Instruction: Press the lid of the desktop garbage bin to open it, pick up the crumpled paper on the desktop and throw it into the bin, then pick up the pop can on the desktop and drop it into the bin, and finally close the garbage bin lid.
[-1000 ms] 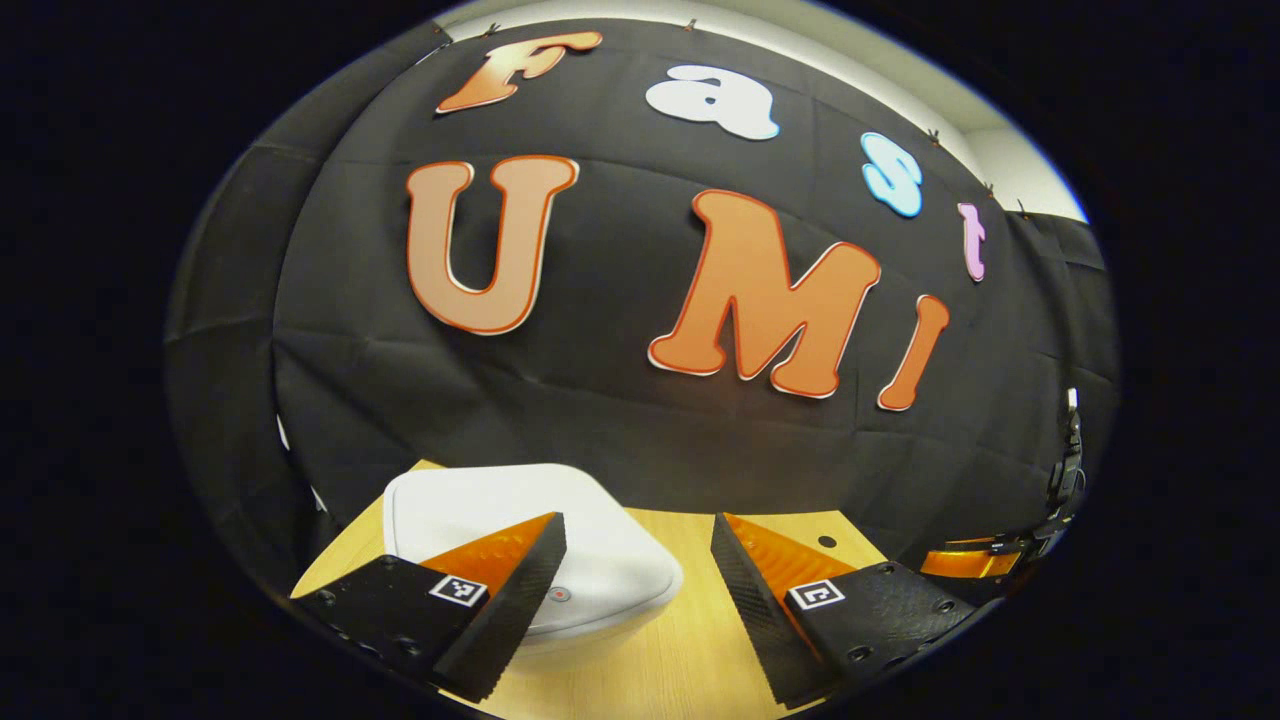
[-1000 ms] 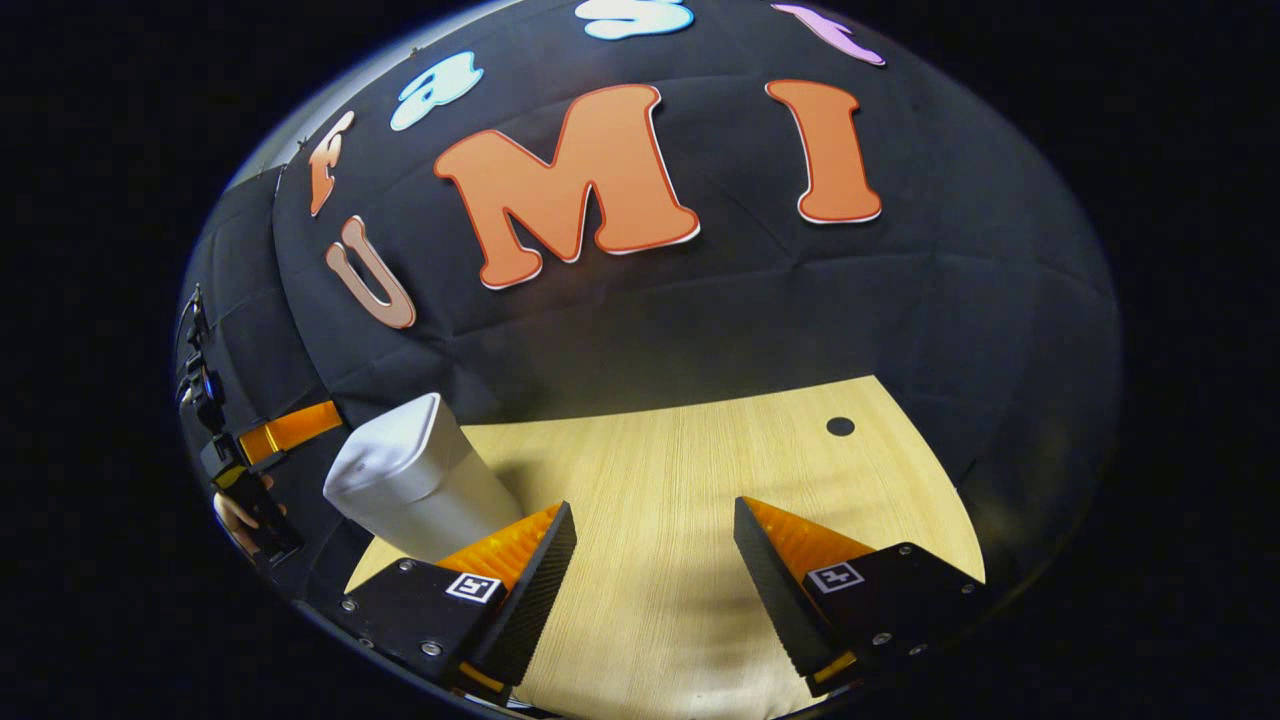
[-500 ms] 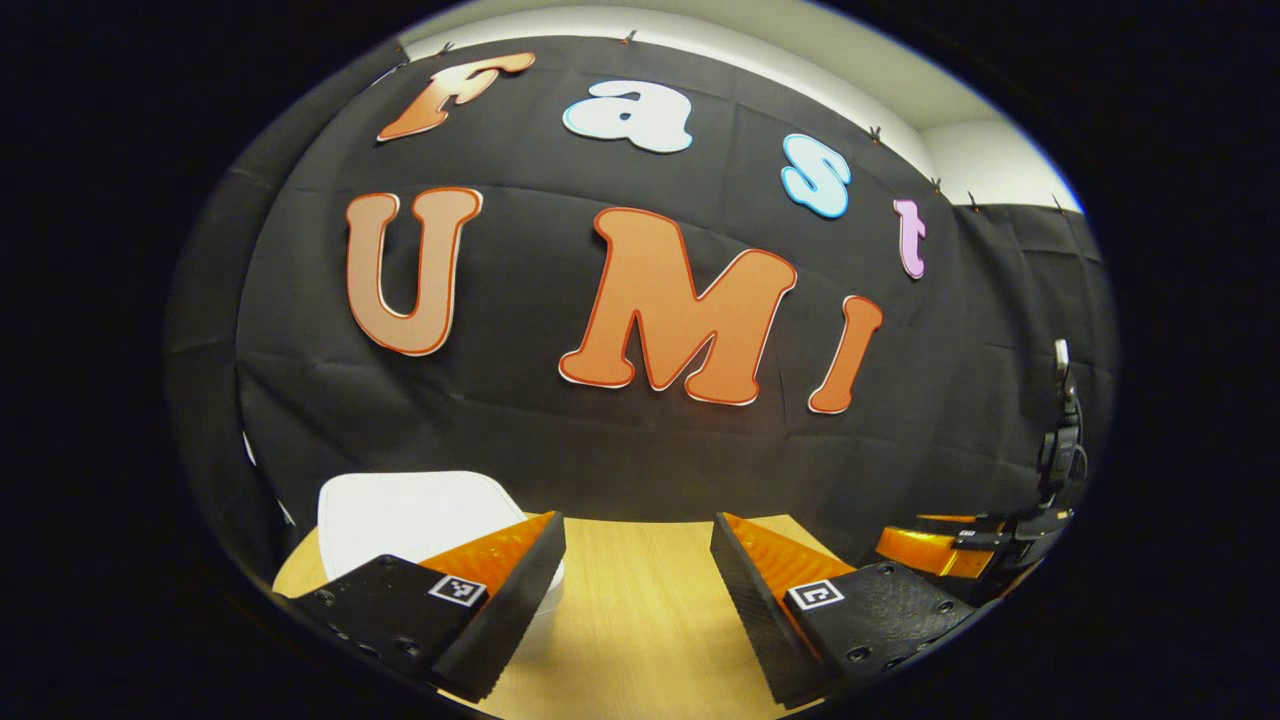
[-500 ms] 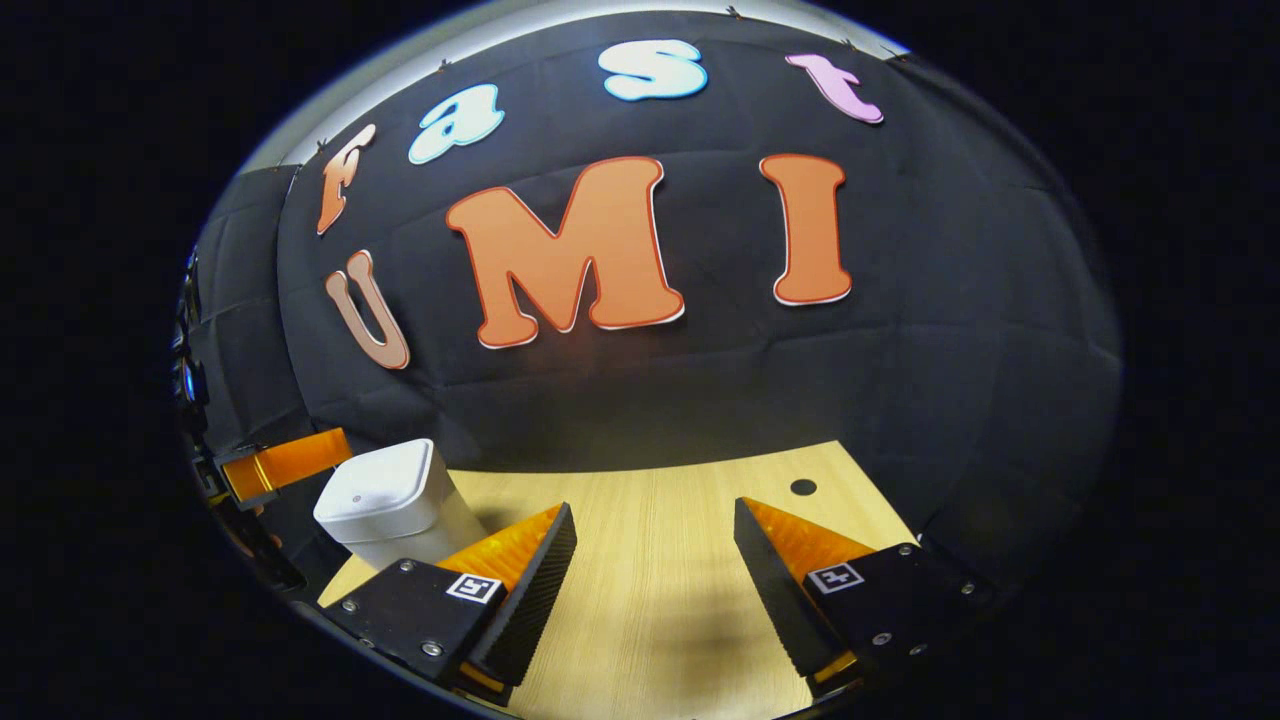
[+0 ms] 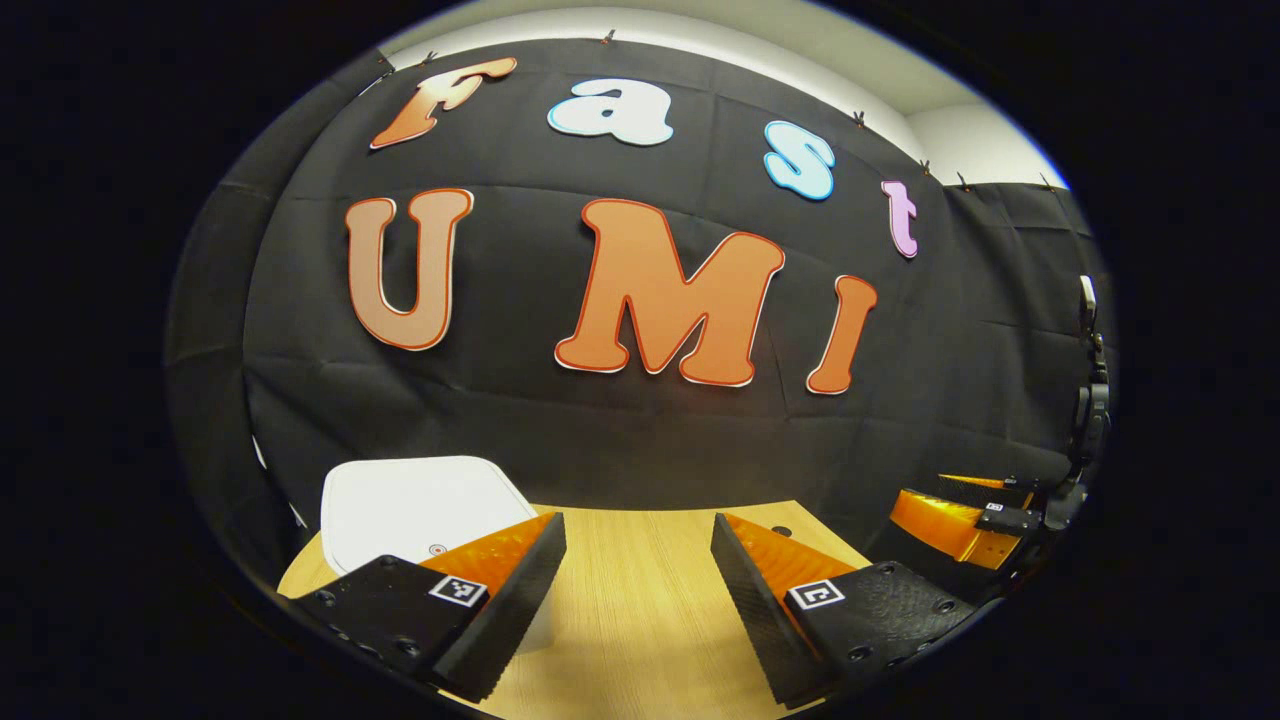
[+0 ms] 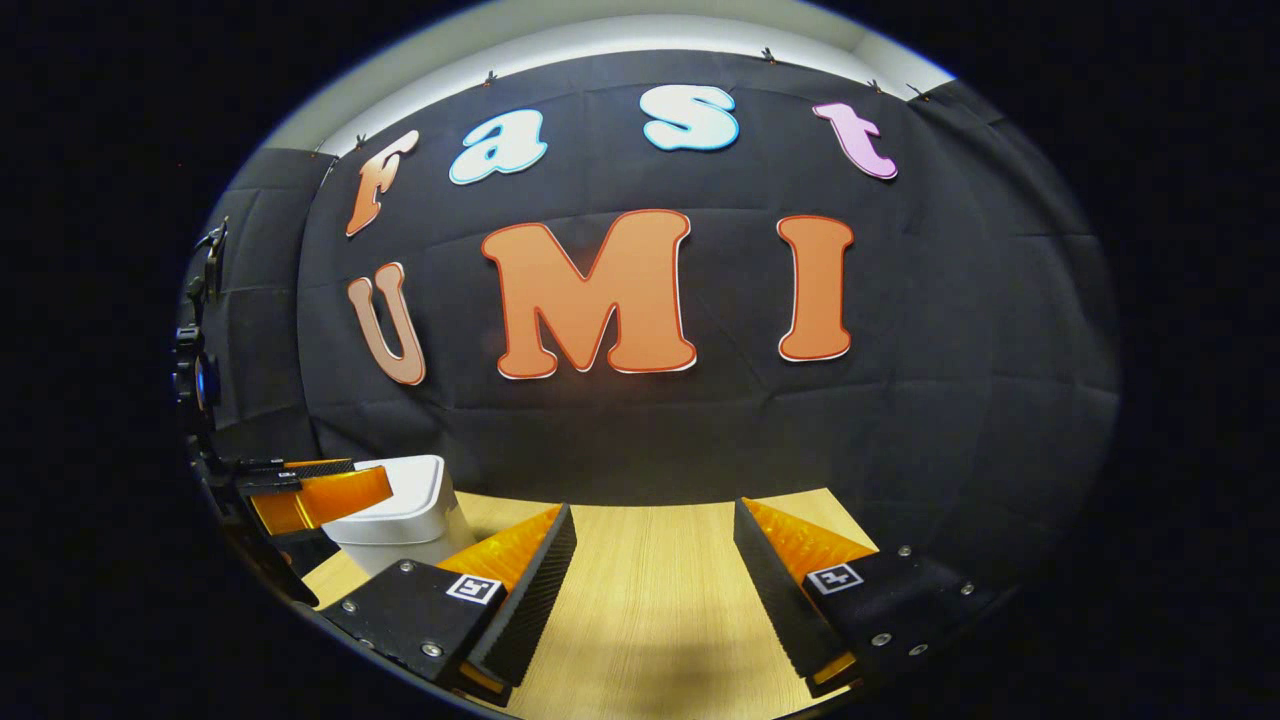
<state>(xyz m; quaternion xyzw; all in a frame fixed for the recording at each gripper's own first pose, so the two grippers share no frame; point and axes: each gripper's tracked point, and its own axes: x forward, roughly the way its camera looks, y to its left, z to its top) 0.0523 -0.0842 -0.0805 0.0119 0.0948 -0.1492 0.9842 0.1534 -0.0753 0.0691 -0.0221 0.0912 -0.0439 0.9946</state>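
Bin lid [image 5: 410, 500] top faces left gripper view

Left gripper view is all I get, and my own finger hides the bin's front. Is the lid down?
Observer: Yes. The right gripper view shows the bin side-on, its lid seated flat.
Operator: Is the right gripper carrying anything?
Observer: No. The right gripper has its fingers apart, with bare table between them.
Operator: Where does my gripper sit?
Observer: From that side, the left gripper hangs beside the bin, level with the lid.
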